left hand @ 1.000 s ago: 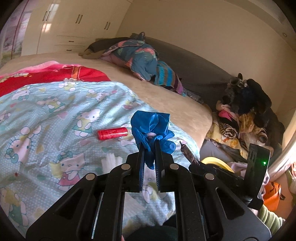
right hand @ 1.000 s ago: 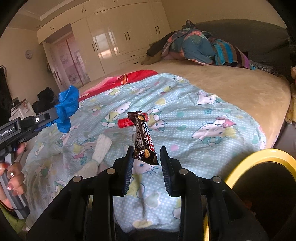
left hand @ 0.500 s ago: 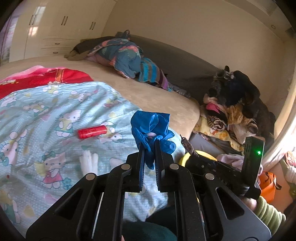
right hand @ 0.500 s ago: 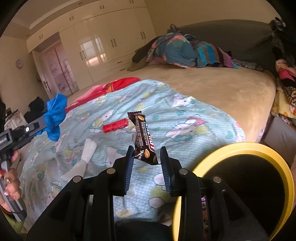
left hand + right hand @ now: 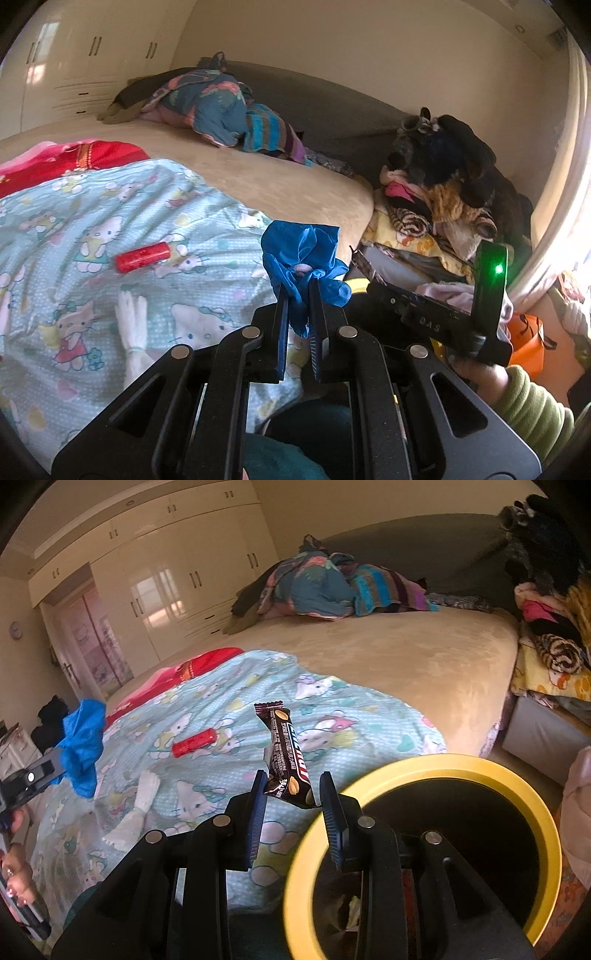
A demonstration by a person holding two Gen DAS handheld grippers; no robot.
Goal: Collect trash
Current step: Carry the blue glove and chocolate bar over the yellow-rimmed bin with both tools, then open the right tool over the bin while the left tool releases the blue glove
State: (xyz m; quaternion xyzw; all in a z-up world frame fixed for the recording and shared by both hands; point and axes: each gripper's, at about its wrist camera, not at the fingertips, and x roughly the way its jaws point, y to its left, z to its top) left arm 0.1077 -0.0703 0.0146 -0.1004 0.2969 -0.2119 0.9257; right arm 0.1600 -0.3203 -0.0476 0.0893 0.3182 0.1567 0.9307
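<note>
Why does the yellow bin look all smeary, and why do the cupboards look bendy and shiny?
Right wrist view: the yellow bin rim is close and blurred, while the candy wrapper in the right tongs is sharp; the fisheye lens bends the wardrobe, whose glossy doors mirror window light. Left wrist view: the blue glove is crisp, and daylight washes out the right edge.

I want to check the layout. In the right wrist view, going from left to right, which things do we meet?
Blue glove → white glove → red tube → snack bar → yellow bin → pile of clothes.
</note>
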